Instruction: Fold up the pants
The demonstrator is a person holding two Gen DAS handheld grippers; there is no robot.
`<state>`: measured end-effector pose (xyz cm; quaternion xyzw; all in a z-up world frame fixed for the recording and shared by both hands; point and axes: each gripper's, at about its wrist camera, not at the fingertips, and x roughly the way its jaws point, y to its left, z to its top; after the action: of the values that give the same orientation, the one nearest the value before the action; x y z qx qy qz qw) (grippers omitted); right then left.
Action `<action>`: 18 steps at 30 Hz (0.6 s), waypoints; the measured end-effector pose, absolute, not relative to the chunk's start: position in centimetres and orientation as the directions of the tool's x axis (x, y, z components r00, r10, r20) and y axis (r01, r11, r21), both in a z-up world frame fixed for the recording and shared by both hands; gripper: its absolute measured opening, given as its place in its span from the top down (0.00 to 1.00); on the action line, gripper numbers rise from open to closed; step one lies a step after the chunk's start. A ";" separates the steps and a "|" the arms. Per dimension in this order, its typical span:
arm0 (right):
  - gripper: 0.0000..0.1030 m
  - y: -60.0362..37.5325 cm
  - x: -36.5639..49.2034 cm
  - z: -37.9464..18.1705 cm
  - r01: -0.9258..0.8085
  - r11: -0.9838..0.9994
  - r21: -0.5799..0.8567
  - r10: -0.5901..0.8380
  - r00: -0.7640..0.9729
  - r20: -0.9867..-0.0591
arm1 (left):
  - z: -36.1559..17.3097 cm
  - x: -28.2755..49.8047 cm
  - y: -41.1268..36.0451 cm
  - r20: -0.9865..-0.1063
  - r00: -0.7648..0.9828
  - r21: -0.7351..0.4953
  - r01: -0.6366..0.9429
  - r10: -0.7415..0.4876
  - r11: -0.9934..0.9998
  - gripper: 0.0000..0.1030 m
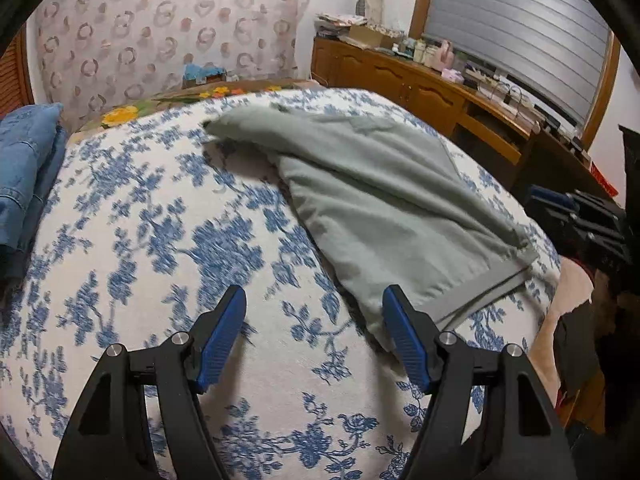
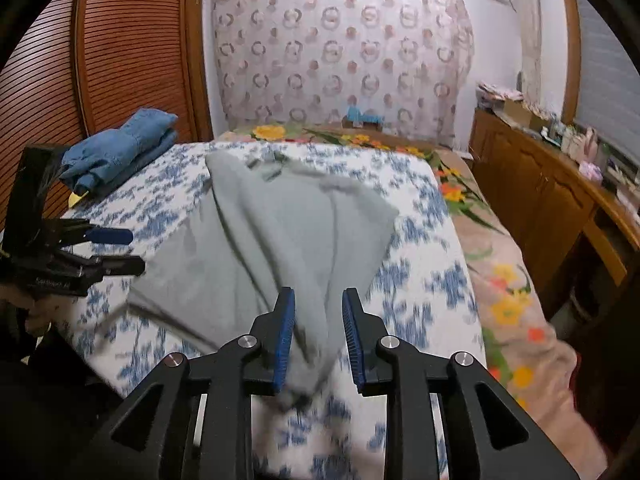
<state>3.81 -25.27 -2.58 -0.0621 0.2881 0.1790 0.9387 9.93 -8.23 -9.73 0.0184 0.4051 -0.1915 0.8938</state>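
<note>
Grey-green pants (image 1: 372,200) lie partly folded and rumpled on a bed with a white and blue floral cover (image 1: 160,240). My left gripper (image 1: 314,300) is open and empty above the cover, with the pants' hem just to its right. It also shows in the right wrist view (image 2: 120,250) at the left. My right gripper (image 2: 318,304) is open, and a bunched end of the pants (image 2: 280,240) lies between and below its fingers, not clamped. It shows in the left wrist view (image 1: 560,208) at the right edge.
Folded blue jeans (image 2: 120,148) lie at the bed's far left corner by a wooden slatted wardrobe (image 2: 120,40). A wooden sideboard (image 2: 540,192) with clutter runs along the right. A flowered blanket (image 2: 508,280) covers the bed's right side.
</note>
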 end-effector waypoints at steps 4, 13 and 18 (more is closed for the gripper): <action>0.73 -23.8 6.4 -1.6 -0.409 0.912 -0.007 0.338 0.762 -0.552 | -8.5 10.1 -7.2 -0.705 0.631 -0.131 0.331 -0.323 0.934 0.30; 0.60 -19.5 14.2 -1.8 -0.474 0.879 0.055 0.405 0.681 -0.609 | -6.9 10.2 -5.2 -0.670 0.679 -0.129 0.292 -0.300 0.948 0.30; 0.60 -17.9 17.4 -2.5 -0.486 0.867 0.108 0.429 0.621 -0.656 | -6.8 10.0 -4.3 -0.661 0.686 -0.148 0.278 -0.304 0.949 0.30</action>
<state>17.36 -17.89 -2.46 -0.0400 0.3534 0.2545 0.8993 9.96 -4.29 -6.83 -0.0178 0.3631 -0.1587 0.9179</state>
